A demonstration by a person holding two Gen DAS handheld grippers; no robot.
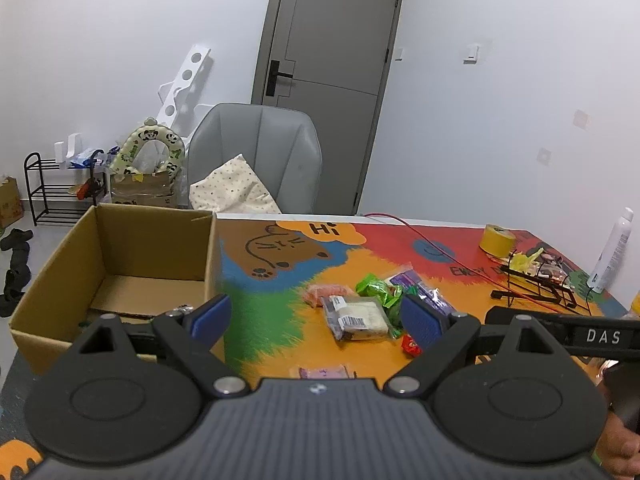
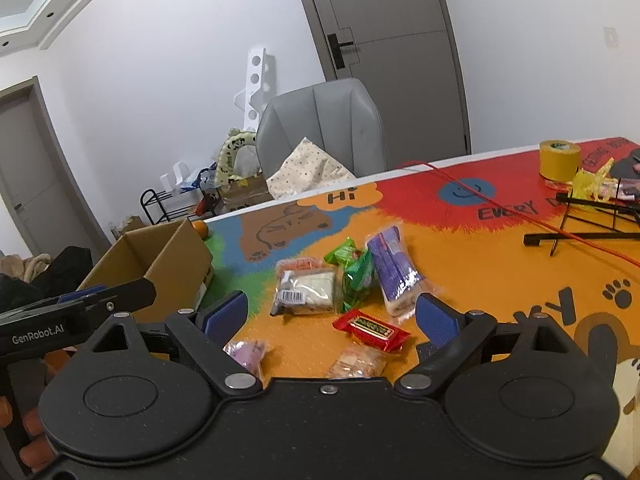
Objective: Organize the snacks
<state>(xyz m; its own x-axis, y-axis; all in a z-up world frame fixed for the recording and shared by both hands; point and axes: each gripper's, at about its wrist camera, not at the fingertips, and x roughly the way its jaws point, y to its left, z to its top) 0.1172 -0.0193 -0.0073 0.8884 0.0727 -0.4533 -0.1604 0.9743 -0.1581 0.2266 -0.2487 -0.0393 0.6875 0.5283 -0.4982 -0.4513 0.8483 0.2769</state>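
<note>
Open right gripper [image 2: 331,316] over snacks [image 2: 344,280]

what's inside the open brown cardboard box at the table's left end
The open brown cardboard box shows a bare cardboard floor with loose flaps. Its near corner is hidden behind the left gripper, so small items there cannot be ruled out.

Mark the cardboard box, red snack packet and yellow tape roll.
cardboard box [image 1: 108,248], left wrist view, inner back wall.
red snack packet [image 2: 371,330], right wrist view, middle of the wrapper.
yellow tape roll [image 2: 559,160], right wrist view, outer side wall.
</note>
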